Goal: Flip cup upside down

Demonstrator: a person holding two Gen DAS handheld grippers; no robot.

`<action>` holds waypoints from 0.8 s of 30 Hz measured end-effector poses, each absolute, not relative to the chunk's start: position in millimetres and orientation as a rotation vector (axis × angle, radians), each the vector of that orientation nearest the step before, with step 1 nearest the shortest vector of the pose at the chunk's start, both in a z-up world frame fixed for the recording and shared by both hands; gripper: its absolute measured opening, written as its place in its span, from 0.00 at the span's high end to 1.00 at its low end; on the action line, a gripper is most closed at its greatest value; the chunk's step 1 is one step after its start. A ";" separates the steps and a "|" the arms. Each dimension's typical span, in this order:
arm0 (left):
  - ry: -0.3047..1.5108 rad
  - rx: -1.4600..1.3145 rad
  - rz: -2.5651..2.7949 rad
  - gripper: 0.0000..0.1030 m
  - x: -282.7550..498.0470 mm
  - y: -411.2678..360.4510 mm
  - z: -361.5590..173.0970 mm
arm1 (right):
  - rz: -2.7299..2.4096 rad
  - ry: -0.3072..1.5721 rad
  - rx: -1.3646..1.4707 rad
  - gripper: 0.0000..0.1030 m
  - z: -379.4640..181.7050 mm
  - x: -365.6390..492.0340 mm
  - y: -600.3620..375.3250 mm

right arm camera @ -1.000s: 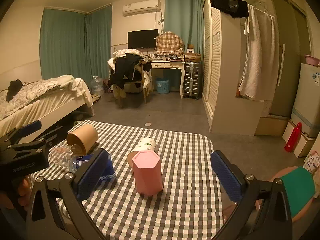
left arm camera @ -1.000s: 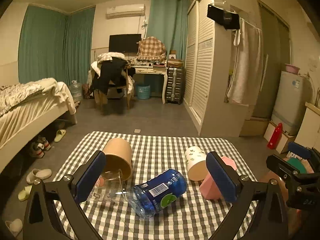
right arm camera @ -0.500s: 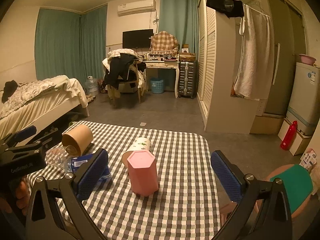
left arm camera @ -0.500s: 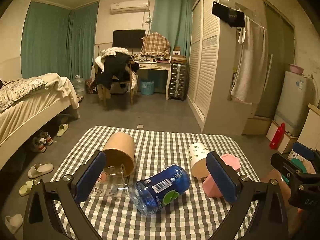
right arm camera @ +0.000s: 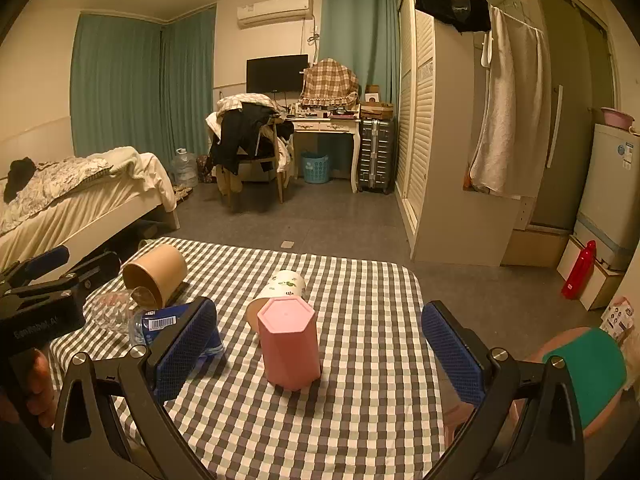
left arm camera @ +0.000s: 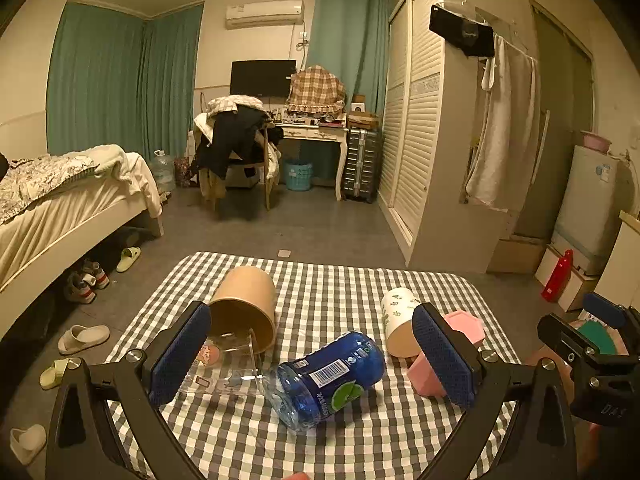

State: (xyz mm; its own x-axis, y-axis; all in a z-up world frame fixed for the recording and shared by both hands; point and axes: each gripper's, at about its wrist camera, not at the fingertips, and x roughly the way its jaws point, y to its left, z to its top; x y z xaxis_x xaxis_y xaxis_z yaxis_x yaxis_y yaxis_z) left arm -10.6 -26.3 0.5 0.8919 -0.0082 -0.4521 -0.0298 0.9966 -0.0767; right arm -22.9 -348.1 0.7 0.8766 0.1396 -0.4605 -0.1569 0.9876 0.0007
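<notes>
A small table with a checked cloth sits in a bedroom, and five things are on it. The pink cup is the easy one to find — it has flat sides and stands with its closed end on top, near the middle of the cloth in the right wrist view. Just behind the pink cup, a white cup with little leaves lies on its side, touching it or very close. To the left of the pink cup lies a blue bottle, also on its side. Further left, a clear glass lies flat, and its end pokes into the mouth of a big brown paper cup that is tipped over too. The left gripper hangs over the blue bottle with its blue pads wide apart, holding nothing. The right gripper hangs in front of the pink cup — its pads are wide apart too, one on each side, not touching it.
</notes>
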 end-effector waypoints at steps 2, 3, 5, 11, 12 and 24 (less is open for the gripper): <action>0.467 -0.080 0.011 0.00 -11.1 -26.0 1.2 | 0.153 0.478 -0.035 0.00 0.8 -23.3 -348.1; 0.467 -0.080 0.012 0.00 -11.2 -25.9 1.1 | 0.154 0.478 -0.034 0.00 0.5 -23.7 -348.6; 0.468 -0.078 0.013 0.00 -11.6 -27.2 0.8 | 0.153 0.478 -0.035 0.00 0.5 -23.6 -348.5; 0.470 -0.076 0.015 0.00 -11.6 -26.9 1.5 | 0.151 0.485 -0.038 0.00 0.7 -22.1 -348.9; 0.469 -0.076 0.016 0.00 -11.7 -26.8 1.6 | 0.150 0.485 -0.038 0.00 0.7 -22.1 -348.9; 0.469 -0.075 0.015 0.00 -11.3 -27.2 1.8 | 0.145 0.486 -0.035 0.00 0.2 -21.6 -349.2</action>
